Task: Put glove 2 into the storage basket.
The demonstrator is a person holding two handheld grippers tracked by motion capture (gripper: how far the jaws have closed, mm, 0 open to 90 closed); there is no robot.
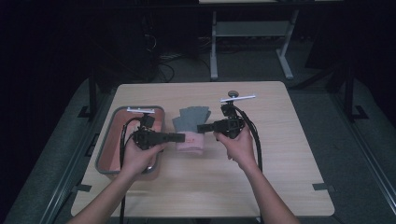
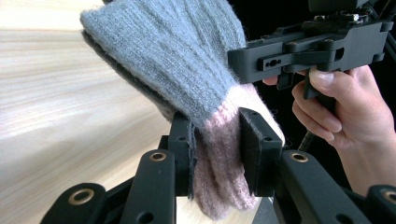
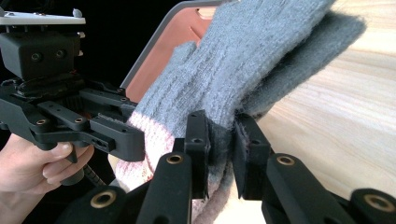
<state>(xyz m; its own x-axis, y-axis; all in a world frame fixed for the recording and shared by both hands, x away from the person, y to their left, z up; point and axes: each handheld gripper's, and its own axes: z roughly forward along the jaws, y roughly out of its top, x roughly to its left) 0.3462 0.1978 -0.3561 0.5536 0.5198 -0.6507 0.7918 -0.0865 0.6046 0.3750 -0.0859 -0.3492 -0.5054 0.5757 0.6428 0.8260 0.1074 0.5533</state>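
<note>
**Spotter:** High view first, from the left. You have a grey-rimmed tray [image 1: 111,140] with a reddish floor near the table's [image 1: 280,154] left edge, and your left hand [image 1: 135,158] hovers over its right side. It holds the left gripper [image 1: 183,137], which points right.

**Operator:** And what is that one holding?

**Spotter:** The pink cuff [image 2: 219,154] of a knitted glove [image 1: 192,128]. In the left gripper view your jaws are closed narrow on that cuff, pads pressed into the wool from both sides, and the grey body of the glove [image 2: 173,56] rises away from them over the wood.

**Operator:** Where does the glove sit overall?

**Spotter:** Just right of the tray, around the middle of the table. Its grey fingers reach toward the far side and its pink cuff lies nearer to you. I cannot tell whether it rests on the table or is lifted off it.

**Operator:** And my right side?

**Spotter:** Your right hand [image 1: 239,147] holds the right gripper [image 1: 201,127], which points left at the glove. In the right gripper view your jaws are drawn narrow on the grey knit [image 3: 243,70], just above where grey meets pink. Beyond it you see the left gripper [image 3: 116,140], touching the cuff, with the tray [image 3: 154,60] behind.
</note>
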